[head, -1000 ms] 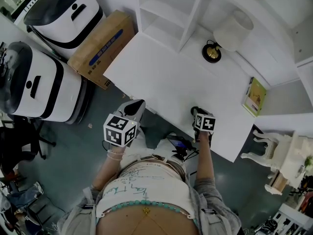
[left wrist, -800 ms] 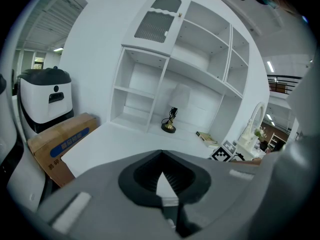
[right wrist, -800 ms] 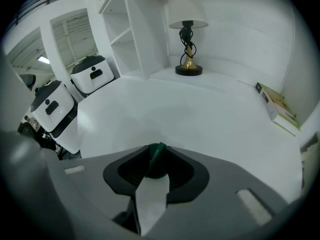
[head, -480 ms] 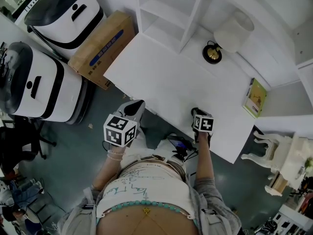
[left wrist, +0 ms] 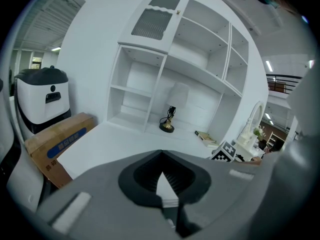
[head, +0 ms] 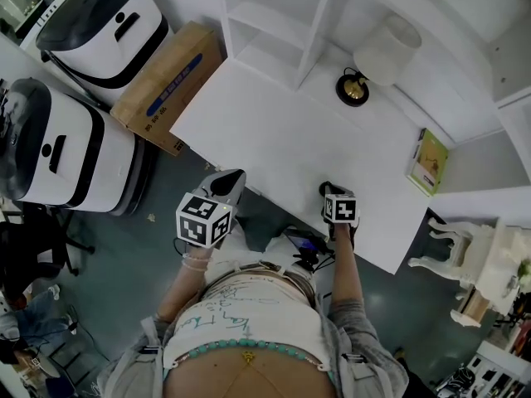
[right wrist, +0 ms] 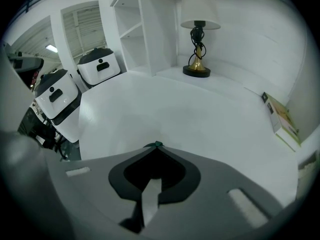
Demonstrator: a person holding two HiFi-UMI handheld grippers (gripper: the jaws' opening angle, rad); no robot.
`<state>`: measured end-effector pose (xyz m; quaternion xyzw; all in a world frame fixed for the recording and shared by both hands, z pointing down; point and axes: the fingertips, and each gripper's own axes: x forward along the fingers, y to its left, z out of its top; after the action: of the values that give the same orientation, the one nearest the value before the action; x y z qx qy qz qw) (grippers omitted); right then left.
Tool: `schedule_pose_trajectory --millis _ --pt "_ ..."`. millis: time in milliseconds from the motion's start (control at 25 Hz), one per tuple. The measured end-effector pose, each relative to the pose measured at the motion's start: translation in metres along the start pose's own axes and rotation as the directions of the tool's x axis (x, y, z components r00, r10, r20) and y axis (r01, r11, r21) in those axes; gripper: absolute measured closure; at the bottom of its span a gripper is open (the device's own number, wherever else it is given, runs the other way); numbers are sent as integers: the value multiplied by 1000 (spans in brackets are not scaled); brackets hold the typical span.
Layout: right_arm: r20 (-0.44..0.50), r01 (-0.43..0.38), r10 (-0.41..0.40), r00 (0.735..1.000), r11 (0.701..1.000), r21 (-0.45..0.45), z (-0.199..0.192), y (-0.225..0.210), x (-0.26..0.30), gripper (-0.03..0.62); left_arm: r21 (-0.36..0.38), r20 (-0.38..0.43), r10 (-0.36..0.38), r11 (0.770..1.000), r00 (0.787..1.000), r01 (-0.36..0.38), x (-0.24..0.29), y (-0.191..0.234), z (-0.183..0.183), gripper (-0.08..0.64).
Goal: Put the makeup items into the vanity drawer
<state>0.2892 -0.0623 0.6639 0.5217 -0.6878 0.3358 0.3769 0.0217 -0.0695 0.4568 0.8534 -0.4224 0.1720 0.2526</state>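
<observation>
At the desk (head: 274,131) edge, 6 o'clock from the lamp (head: 353,88), your right gripper (right wrist: 155,147) just pinched closed, only a green speck (right wrist: 158,144) at its tips; left gripper (left wrist: 161,152) closed too, so no makeup held.

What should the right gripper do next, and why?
Probably pull gently back toward the person. The right gripper has just closed its jaws at the white desk's front edge, likely on a drawer pull, though I can't see what they pinch. No open drawer shows yet.
</observation>
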Motion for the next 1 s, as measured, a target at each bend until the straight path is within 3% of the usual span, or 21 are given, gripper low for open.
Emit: schedule_pose_trajectory --millis 1000 --pt "45 -104 106 993 994 -44 20 13 -33 565 30 -15 -34 999 999 34 19 -20 3 558"
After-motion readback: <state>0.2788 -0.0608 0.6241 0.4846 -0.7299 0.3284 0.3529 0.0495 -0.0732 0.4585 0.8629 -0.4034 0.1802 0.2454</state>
